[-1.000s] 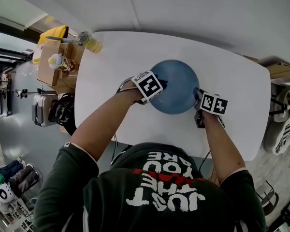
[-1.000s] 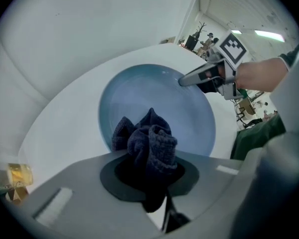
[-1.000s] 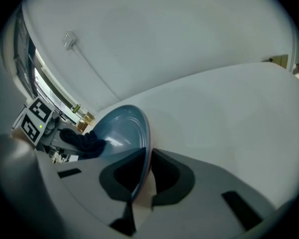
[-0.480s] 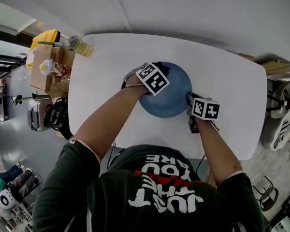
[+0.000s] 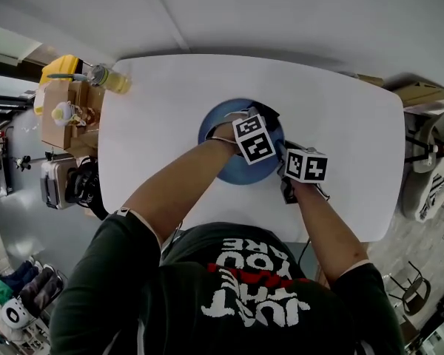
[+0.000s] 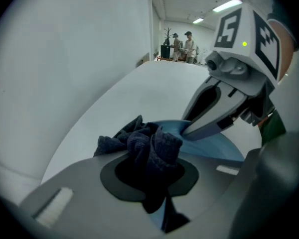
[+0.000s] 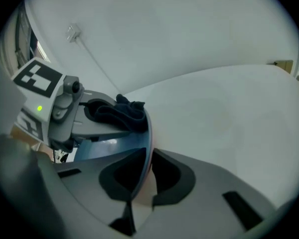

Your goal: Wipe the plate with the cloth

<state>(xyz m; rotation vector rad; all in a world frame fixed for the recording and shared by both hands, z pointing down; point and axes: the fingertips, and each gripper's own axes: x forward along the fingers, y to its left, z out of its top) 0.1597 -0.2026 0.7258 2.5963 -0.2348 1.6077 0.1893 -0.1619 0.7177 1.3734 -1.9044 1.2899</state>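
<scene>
A dark cloth (image 6: 142, 142) is clamped in the left gripper (image 6: 150, 176) over the blue plate (image 6: 212, 146), whose right rim is pinched by the right gripper (image 7: 143, 179) just beside it.

Dark crumpled cloth (image 6: 144, 146) rests on blue plate (image 6: 212, 144).

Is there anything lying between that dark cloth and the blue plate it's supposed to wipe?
Nothing visible does. The left gripper is shut on the cloth, which hangs right over the plate. The right gripper clamps the plate's rim at the side, close beside the cloth but not under it.
</scene>
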